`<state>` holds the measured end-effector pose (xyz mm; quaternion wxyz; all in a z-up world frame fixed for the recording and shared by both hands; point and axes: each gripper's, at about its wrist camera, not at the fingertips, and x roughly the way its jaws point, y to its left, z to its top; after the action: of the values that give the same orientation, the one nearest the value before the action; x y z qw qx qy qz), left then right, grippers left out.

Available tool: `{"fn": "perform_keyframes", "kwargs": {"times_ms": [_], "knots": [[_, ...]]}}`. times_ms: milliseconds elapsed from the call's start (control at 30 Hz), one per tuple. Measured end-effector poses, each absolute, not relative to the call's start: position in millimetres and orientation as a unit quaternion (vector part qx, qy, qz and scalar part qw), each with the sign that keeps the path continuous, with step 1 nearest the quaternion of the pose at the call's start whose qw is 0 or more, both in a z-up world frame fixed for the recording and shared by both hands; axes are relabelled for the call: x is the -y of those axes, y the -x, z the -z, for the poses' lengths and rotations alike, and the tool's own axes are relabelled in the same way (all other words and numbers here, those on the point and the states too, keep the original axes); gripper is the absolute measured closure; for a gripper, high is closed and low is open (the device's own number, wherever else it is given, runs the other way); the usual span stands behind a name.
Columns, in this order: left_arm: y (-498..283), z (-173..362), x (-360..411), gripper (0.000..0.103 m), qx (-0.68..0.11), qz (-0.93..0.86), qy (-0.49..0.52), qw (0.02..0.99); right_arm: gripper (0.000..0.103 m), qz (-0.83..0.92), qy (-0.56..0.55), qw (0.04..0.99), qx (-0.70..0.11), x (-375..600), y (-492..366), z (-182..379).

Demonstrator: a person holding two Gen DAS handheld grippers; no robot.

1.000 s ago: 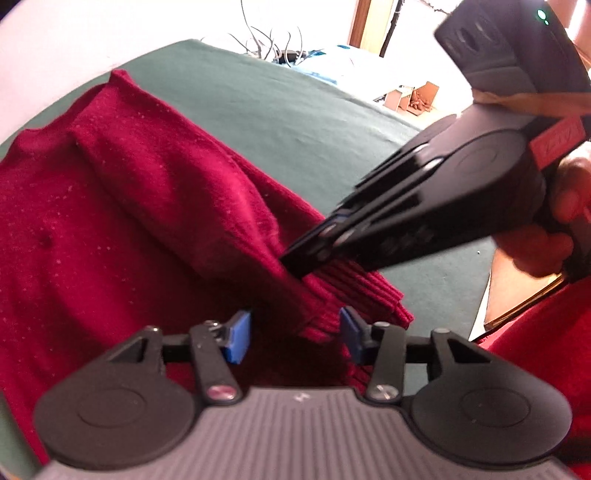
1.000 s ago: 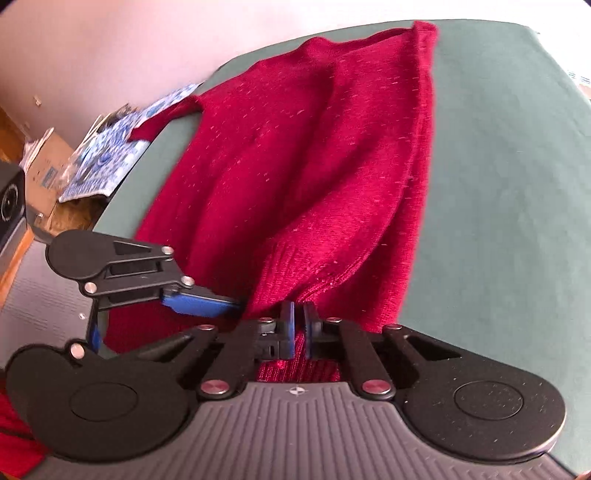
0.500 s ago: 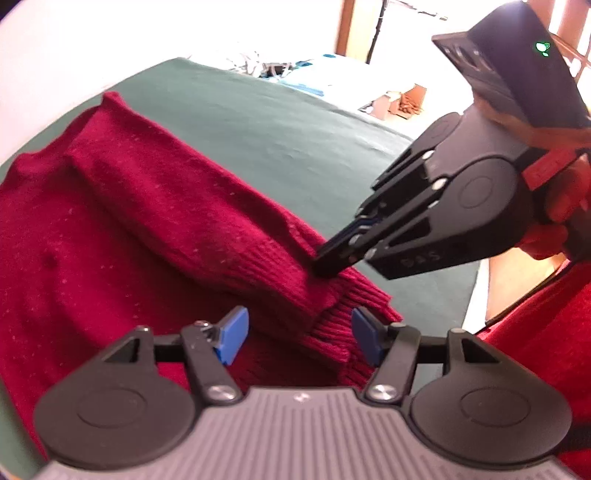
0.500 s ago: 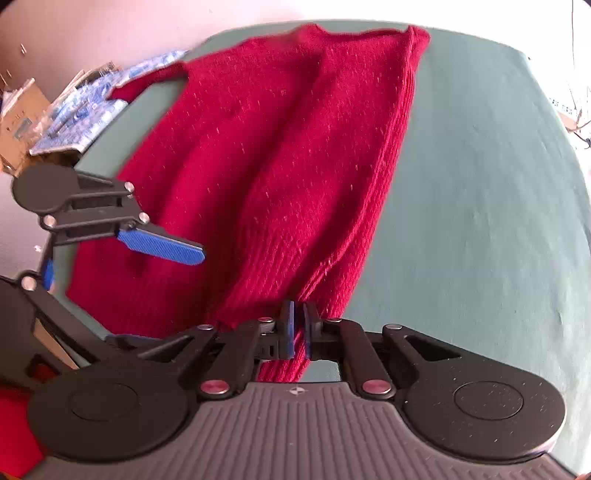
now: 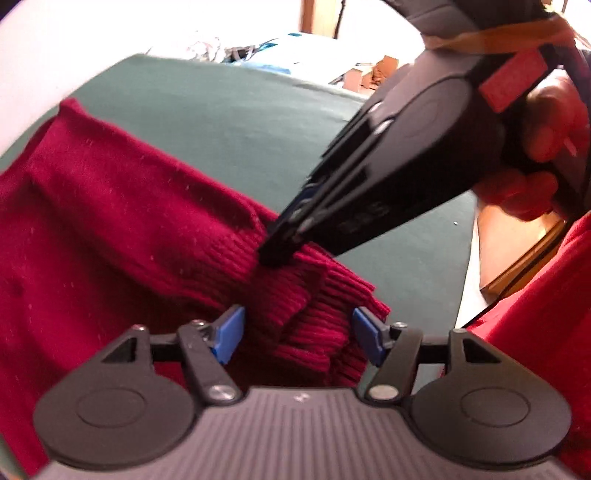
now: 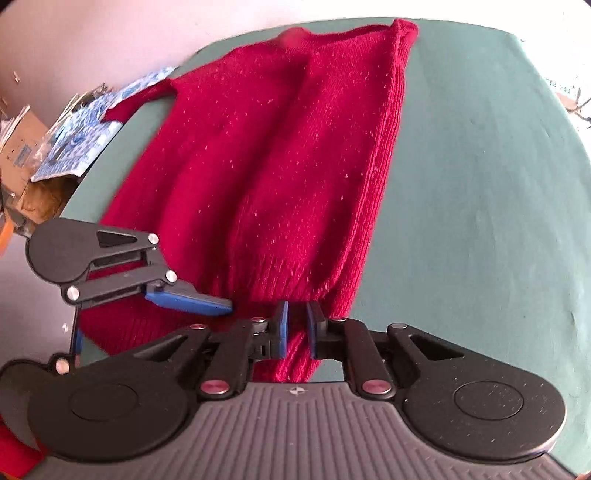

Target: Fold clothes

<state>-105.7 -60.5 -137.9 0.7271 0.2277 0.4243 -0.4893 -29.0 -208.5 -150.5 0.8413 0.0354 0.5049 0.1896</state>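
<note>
A lived-in room of a home is suggested, used as a makeshift workspace. A desk (image 6: 480,184) covered in green cloth is seen, with a red sweater (image 6: 280,166) laid out on it. Beyond the desk's left edge, a cardboard box (image 6: 22,147) and blue-patterned packaging (image 6: 85,136) are seen on the floor. Past its far side, a tangle of cables (image 5: 210,48), more cardboard (image 5: 373,72) and a wooden door frame (image 5: 308,16) are visible against plain pale walls.
</note>
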Motion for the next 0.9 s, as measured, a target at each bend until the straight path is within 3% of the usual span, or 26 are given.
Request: {"fn": "perform_keyframes", "kwargs": {"times_ms": [133, 367, 533, 700, 767, 900], "knots": [[90.7, 118.0, 58.0, 0.038, -0.414, 0.487, -0.192, 0.745, 0.092, -0.187, -0.043, 0.863, -0.467, 215.3, 0.6, 135.5], [79.5, 139.7, 69.6, 0.036, -0.429, 0.463, -0.209, 0.747, 0.095, -0.194, -0.026, 0.835, -0.513, 212.9, -60.3, 148.9], [78.8, 132.5, 65.9, 0.035, -0.436, 0.468, -0.174, 0.749, 0.091, -0.195, 0.029, 0.865, -0.461, 196.6, -113.3, 121.4], [70.2, 141.7, 69.1, 0.034, -0.443, 0.445, -0.172, 0.759, 0.092, -0.172, 0.032, 0.882, -0.437, 178.5, -201.8, 143.7], [75.1, 142.7, 68.1, 0.028, -0.439, 0.448, -0.175, 0.759, 0.092, -0.150, 0.047, 0.887, -0.435, 175.7, -225.9, 154.9], [80.0, 138.4, 63.7, 0.028, -0.435, 0.443, -0.174, 0.764, 0.092, -0.142, -0.009, 0.897, -0.418, 187.1, -250.1, 153.6]]}}
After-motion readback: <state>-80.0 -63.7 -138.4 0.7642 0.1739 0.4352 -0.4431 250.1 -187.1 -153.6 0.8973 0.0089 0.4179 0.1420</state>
